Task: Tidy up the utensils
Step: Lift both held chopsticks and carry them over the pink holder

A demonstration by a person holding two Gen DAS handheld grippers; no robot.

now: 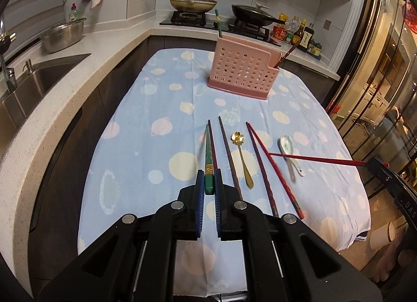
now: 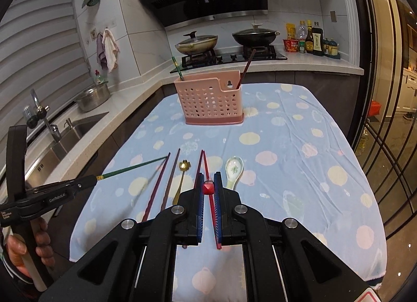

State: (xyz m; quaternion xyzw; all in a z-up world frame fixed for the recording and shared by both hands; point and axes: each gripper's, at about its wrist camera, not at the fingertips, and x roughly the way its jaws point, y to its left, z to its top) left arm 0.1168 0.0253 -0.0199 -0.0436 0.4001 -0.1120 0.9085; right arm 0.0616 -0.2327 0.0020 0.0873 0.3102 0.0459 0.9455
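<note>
left wrist view: left gripper (image 1: 209,183) at lower center, jaws pinching a green chopstick (image 1: 208,163). the pink utensil caddy (image 1: 243,71) sits upper center on the blue tablecloth (image 1: 130,145).

right wrist view: right gripper (image 2: 208,184) at lower center, jaws clamped on a red chopstick (image 2: 212,208), white ceramic spoon (image 2: 234,170) just right of it.

A green chopstick (image 1: 209,169) and a red chopstick (image 1: 315,159) hang lifted above the other chopsticks (image 1: 230,157), gold spoon (image 1: 242,156) and ceramic spoon (image 1: 288,146), with the pink holder (image 1: 242,70) beyond.
</note>
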